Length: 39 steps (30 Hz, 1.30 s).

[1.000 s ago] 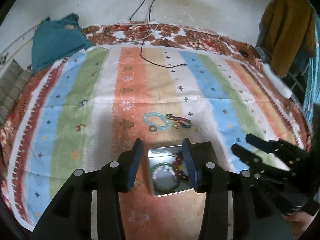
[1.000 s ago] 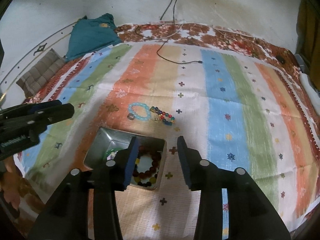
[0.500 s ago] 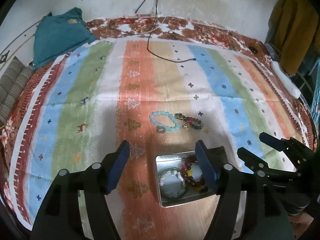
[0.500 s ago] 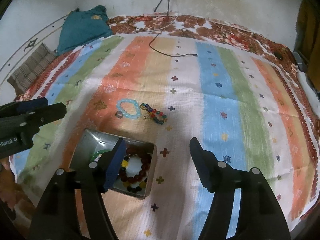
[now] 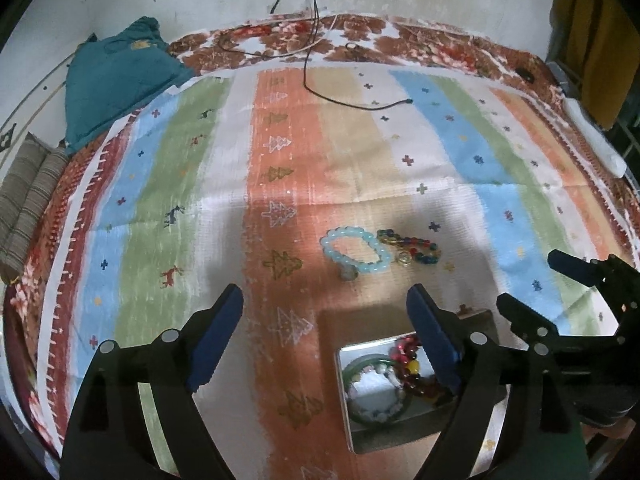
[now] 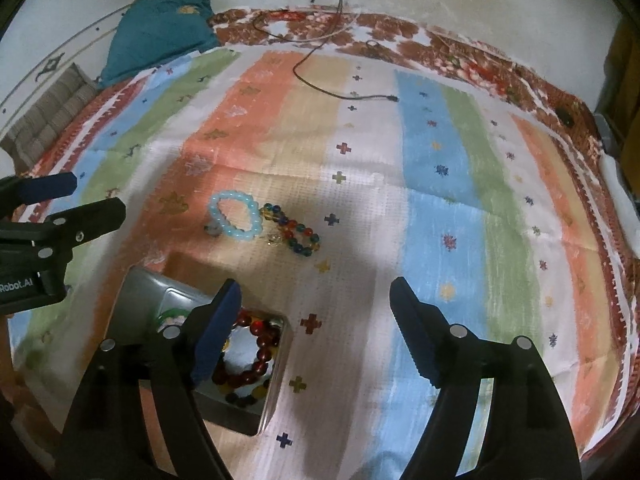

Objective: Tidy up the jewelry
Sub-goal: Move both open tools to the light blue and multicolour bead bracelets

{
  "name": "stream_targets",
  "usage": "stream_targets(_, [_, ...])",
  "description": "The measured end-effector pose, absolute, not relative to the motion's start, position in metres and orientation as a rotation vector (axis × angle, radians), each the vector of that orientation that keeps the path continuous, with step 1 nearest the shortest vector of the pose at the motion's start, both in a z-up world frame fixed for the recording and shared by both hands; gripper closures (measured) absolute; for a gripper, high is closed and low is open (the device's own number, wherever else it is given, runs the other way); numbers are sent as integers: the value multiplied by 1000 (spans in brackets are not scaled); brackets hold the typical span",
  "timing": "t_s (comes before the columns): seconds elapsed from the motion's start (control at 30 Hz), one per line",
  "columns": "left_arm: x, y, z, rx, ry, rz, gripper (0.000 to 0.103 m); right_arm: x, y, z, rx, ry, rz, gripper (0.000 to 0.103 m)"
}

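1. Jewelry lies in two places on a striped bedsheet [image 5: 360, 160] covering a bed: some loose on the cloth, some inside a metal tin [image 5: 360, 432].
2. A pale blue bead bracelet [image 5: 354, 250] lies on the sheet beyond the tin, with a small ring [image 5: 348, 274] touching its near edge.
3. A multicoloured bead bracelet [image 5: 412, 244] lies just beside the blue one, on its right.
4. The tin holds a dark red bead bracelet [image 6: 252, 360], a green bangle [image 5: 360, 364] and other beads.
5. The left gripper [image 5: 326, 338] hovers above the sheet, its fingers wide apart after just opening, nothing between them.
6. The right gripper [image 6: 316, 334] hovers near the tin's right side, fingers likewise spread after just opening, holding nothing.
7. A black cable [image 5: 340, 100] trails across the far part of the sheet.
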State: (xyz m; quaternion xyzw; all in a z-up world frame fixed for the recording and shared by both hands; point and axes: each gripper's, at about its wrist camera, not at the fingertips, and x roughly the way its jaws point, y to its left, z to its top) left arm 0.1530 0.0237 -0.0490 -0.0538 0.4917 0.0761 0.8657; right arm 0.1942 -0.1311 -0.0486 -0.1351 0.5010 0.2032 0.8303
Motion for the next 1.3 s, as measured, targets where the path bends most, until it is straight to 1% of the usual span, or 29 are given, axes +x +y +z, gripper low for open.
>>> stream_targets(0.3, [169, 33, -60, -135, 1059, 175, 16, 209, -126, -57, -282, 1091, 414, 22])
stream_targets(0.93, [206, 39, -94, -80, 1140, 151, 16, 249, -124, -94, -258, 1208, 400, 22])
stream_targets(1.3, [223, 42, -113, -78, 1178, 130, 16, 267, -117, -109, -260, 1208, 399, 22])
